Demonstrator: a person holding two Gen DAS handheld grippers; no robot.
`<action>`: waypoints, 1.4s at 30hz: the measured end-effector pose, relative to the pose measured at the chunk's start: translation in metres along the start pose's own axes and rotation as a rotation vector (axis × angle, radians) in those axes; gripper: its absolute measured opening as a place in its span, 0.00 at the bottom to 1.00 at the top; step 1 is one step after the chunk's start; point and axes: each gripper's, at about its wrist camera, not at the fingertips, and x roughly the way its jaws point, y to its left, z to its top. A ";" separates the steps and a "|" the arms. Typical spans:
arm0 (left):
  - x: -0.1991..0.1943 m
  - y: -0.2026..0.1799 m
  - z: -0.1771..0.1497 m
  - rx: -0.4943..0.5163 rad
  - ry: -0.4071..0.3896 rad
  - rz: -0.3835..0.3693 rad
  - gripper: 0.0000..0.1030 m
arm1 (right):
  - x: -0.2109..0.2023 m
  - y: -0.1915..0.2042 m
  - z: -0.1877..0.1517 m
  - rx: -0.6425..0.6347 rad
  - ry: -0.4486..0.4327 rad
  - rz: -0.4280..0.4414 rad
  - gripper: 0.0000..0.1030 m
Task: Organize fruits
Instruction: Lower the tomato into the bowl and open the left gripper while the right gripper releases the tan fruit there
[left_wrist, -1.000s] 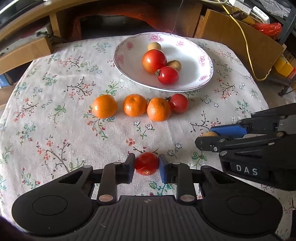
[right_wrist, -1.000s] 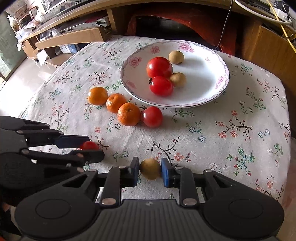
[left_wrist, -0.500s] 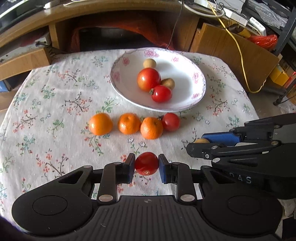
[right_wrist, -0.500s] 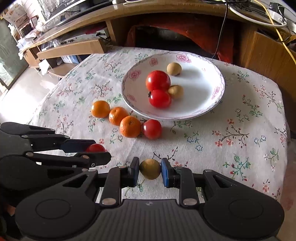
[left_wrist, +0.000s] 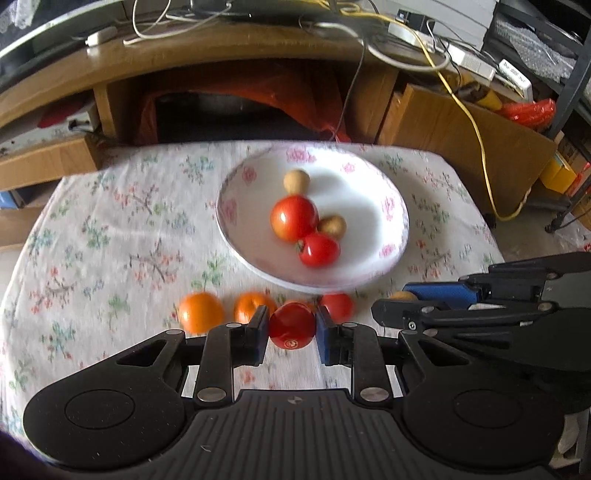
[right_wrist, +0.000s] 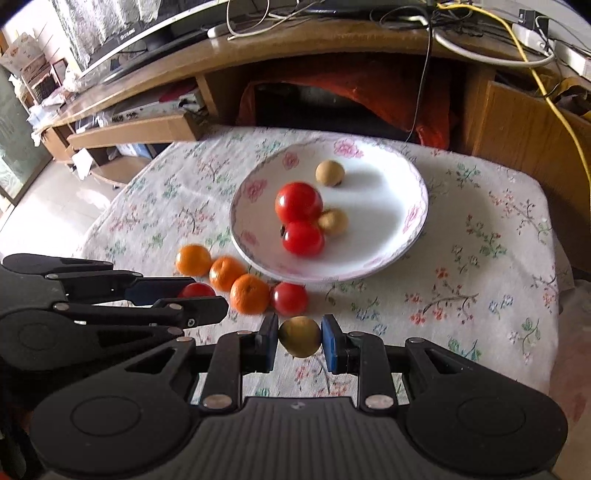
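Observation:
My left gripper (left_wrist: 291, 328) is shut on a small red tomato (left_wrist: 291, 325) and holds it above the table, in front of the row of fruit. My right gripper (right_wrist: 299, 338) is shut on a tan longan (right_wrist: 300, 336), also lifted. The white flowered plate (left_wrist: 391, 236) holds two tomatoes (left_wrist: 294, 218) and two longans (left_wrist: 296, 181). In front of the plate lie three oranges (right_wrist: 194, 259) and one tomato (right_wrist: 290, 298). The right gripper shows at the right of the left wrist view (left_wrist: 402, 301); the left gripper shows at the left of the right wrist view (right_wrist: 197, 299).
A floral tablecloth (right_wrist: 480, 258) covers the round table. Behind it stands a wooden desk (right_wrist: 332, 51) with cables, a cardboard box (left_wrist: 44, 158) at the left and wooden panels (left_wrist: 480, 147) at the right.
Both grippers have risen and tilted back with their fruit still held; the plate and the row of fruit now sit lower and closer in both views.

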 end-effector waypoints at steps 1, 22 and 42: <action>0.001 0.000 0.004 0.003 -0.006 0.007 0.31 | 0.001 -0.001 0.003 0.001 -0.004 -0.004 0.26; 0.042 0.004 0.036 -0.021 0.008 0.032 0.32 | 0.035 -0.022 0.040 0.043 -0.023 -0.056 0.26; 0.040 0.004 0.040 -0.031 -0.018 0.043 0.38 | 0.040 -0.029 0.043 0.059 -0.043 -0.074 0.27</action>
